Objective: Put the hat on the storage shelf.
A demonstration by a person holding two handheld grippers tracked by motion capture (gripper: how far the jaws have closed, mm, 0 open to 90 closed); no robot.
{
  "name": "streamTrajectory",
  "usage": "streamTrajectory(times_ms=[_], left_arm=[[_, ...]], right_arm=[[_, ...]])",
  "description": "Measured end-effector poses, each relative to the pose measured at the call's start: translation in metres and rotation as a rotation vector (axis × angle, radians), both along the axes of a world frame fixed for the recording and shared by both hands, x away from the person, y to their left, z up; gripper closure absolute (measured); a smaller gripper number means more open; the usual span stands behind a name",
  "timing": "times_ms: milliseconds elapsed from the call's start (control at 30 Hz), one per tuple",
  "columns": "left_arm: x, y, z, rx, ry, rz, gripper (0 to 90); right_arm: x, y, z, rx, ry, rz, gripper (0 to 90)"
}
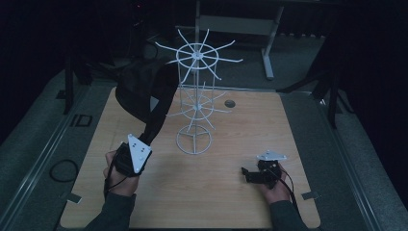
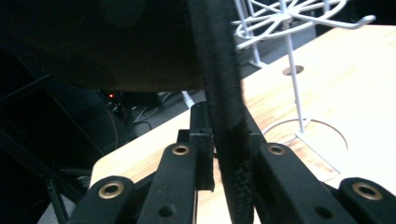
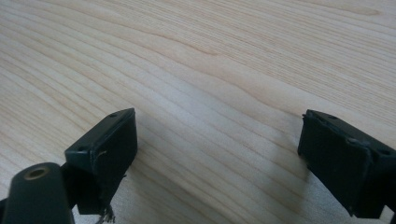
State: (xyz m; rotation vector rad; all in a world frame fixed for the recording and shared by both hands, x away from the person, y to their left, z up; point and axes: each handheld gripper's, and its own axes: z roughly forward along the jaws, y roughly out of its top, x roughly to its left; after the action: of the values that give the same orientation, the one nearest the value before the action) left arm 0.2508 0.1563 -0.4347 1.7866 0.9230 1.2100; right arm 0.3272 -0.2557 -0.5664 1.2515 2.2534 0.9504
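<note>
High view: your left claw [image 1: 143, 140], near the worktop's [image 1: 231, 202] left edge, has its jaws pinched on a black strap [image 1: 156, 113]. The strap runs up and away to a dark fabric bag [image 1: 137, 91] lifted beside a white wire rack [image 1: 195, 96] with radial hook arms and a ring base. Your right claw [image 1: 248, 174] rests low at the right.

Left gripper view: jaws nearly together on the strap [image 2: 229, 140], a flat, fuzzy woven band, long axis near vertical.

Right gripper view: your jaws are spread wide, holding nothing, over pale wood grain.
</note>
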Motion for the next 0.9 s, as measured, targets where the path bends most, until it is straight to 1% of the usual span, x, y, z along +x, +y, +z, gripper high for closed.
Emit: streamTrajectory(times_ms=[133, 200, 333, 533, 600, 700, 800, 833, 867, 900], left_arm=[[0.0005, -0.0015, 0.0013, -0.006, 0.006, -0.016, 78.1], [0.0002, -0.002, 0.0011, -0.01, 0.011, -0.03, 71.9], [0.0004, -0.0039, -0.0006, -0.017, 0.02, -0.042, 63.3], [0.0, -0.0028, 0.001, -0.058, 0.027, -0.056, 51.4], [0.0003, -0.0025, 0.0019, -0.07, 0.035, -0.066, 47.2], [-0.0004, -0.0029, 0.0023, -0.072, 0.035, -0.076, 42.1], [-0.0002, -0.0012, 0.0029, -0.1, 0.042, -0.09, 38.2], [-0.0002, -0.0012, 0.0029, -0.1, 0.042, -0.09, 37.1], [0.0012, 0.0012, 0.0031, -0.14, 0.062, -0.107, 35.9], [0.0018, 0.0028, 0.0033, -0.161, 0.073, -0.116, 35.3]], right_arm=[[-0.0001, 0.0, 0.0, 0.0, 0.001, 0.0, 11.7], [-0.0001, 0.0, 0.0, 0.0, 0.001, 0.001, 11.7], [0.0, -0.0001, 0.0, 0.0, 0.0, 0.002, 11.7], [0.0, 0.0, 0.0, -0.001, 0.001, 0.001, 11.7], [0.0, -0.0001, 0.0, -0.001, 0.001, 0.001, 11.7], [-0.0001, 0.0001, 0.0, 0.0, 0.0, -0.001, 11.7], [-0.0001, 0.0, 0.0, 0.0, 0.001, 0.0, 11.7], [-0.0001, 0.0, 0.0, 0.0, 0.001, 0.0, 11.7], [-0.0001, 0.0, 0.0, 0.0, 0.002, 0.0, 11.7], [-0.0001, 0.0, 0.0, 0.0, 0.001, 0.0, 11.7]])
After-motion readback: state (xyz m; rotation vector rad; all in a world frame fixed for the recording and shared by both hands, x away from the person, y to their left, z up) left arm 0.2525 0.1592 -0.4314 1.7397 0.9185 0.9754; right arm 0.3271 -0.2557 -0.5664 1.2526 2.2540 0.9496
